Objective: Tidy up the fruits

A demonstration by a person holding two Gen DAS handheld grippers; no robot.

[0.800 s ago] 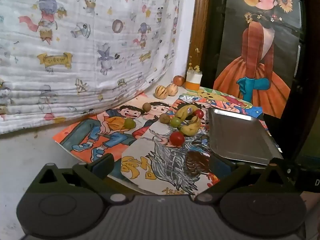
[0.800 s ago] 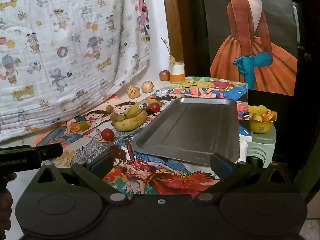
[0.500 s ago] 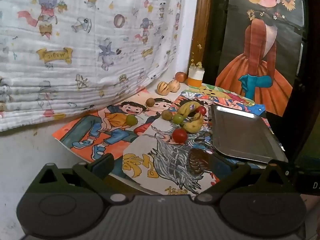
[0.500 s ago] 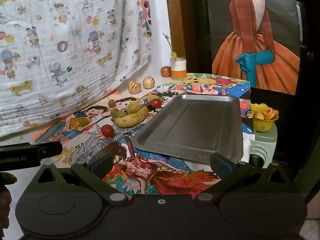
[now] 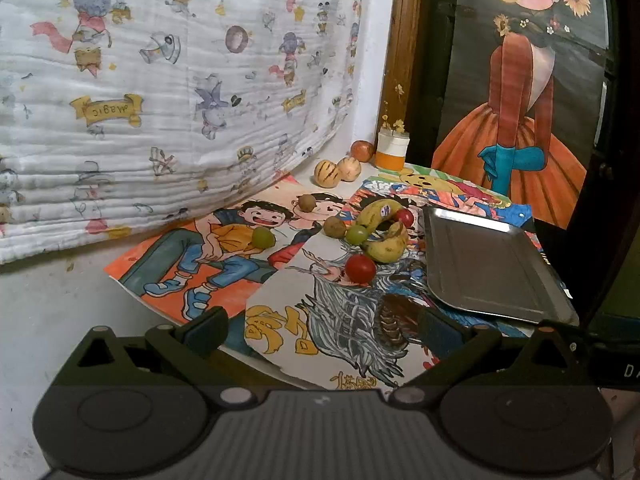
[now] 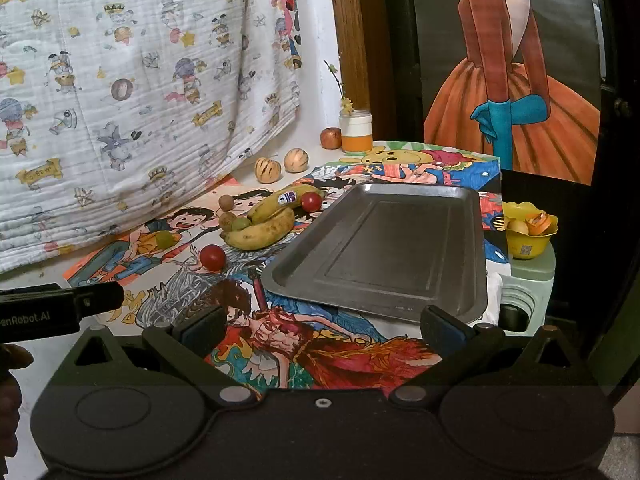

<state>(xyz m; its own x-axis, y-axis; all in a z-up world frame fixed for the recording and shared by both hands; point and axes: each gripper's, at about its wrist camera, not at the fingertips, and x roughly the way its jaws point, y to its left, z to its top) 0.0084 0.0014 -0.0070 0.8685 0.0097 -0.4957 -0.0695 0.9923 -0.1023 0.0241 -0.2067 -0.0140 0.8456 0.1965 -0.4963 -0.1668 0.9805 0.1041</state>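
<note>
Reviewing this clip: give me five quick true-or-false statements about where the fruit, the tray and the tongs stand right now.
1. The metal tray holds no fruit. True.
2. Both bananas lie on the tray. False: they lie on the drawings beside it.
3. The left tongs grip a tomato. False: they are open and empty; the nearest tomato lies ahead on the paper.
4. The right tongs are open with nothing between them. True.
5. A yellow bowl sits to the right of the tray, off the drawings. True.
</note>
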